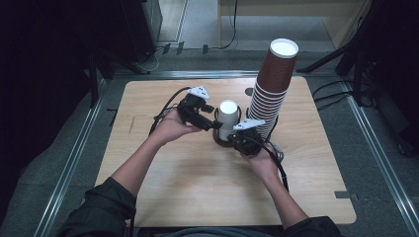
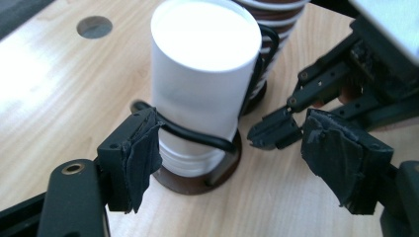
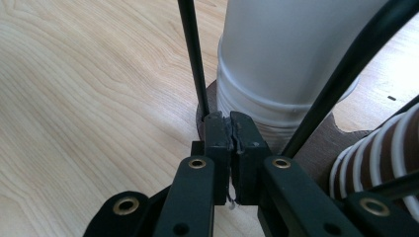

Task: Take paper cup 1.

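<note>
Risk: left gripper (image 2: 232, 148), wide open around white cup (image 2: 202, 79), may tip it; right gripper (image 3: 231, 129), closed, holds nothing visible beside holder base (image 3: 316, 153).

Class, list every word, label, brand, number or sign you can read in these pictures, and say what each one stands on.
None: no readable text stands on anything here.
White cups: plain, no print.
Stack of brown cups: brown with white rims, no lettering.
Black wire holder: unmarked.
Wooden table: bare wood grain, no label.
Left claw and right claw: black, no brand visible.
</note>
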The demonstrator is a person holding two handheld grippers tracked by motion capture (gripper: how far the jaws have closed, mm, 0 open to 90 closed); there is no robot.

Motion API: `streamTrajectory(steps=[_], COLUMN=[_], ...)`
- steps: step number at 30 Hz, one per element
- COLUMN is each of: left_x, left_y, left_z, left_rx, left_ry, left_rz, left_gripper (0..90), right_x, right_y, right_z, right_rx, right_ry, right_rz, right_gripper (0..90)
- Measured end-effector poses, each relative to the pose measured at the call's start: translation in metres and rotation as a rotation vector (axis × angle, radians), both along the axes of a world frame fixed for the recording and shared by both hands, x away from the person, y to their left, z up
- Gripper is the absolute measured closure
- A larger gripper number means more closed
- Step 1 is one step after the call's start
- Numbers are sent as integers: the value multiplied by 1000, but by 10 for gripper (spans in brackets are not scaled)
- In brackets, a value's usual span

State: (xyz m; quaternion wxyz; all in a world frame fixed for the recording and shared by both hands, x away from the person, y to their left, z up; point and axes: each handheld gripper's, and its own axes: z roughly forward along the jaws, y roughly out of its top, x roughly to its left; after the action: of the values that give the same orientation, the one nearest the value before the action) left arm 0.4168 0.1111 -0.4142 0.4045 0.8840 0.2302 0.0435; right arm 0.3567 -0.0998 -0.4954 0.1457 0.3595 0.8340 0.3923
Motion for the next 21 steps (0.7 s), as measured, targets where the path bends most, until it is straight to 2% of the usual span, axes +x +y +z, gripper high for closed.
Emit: streamTrajectory(steps=[2,5,8,11,13,17,21], left_x=[4,9,12,16,19,23,25], left_y=[-5,-13,-21,-27,-30,-34,-38], left_z=[2,7,10,10,10,7,6], left_rx=[15,8,24,49,43,56,72], left_ry=[-9,-11,-25,-38,-39,-38,-54], left_rz=[-2,-13,-21,-26,-21,-16,-20], left_gripper=[238,239,239,239,241,241,272], right_x=[2,3,4,6,6,6,8], right_y=[1,1,1,2,2,3,3], right_z=[-2,-2,-3,-4,-4,-6,-7], right_rx=[-2,2,10,14,19,13,17], right_ry=[-4,-5,-13,-8,-5,-6,-1], right_rz=[-3,-11,-16,-14,-15,-10,-24], right_gripper=[866,867,867,867,867,865,865])
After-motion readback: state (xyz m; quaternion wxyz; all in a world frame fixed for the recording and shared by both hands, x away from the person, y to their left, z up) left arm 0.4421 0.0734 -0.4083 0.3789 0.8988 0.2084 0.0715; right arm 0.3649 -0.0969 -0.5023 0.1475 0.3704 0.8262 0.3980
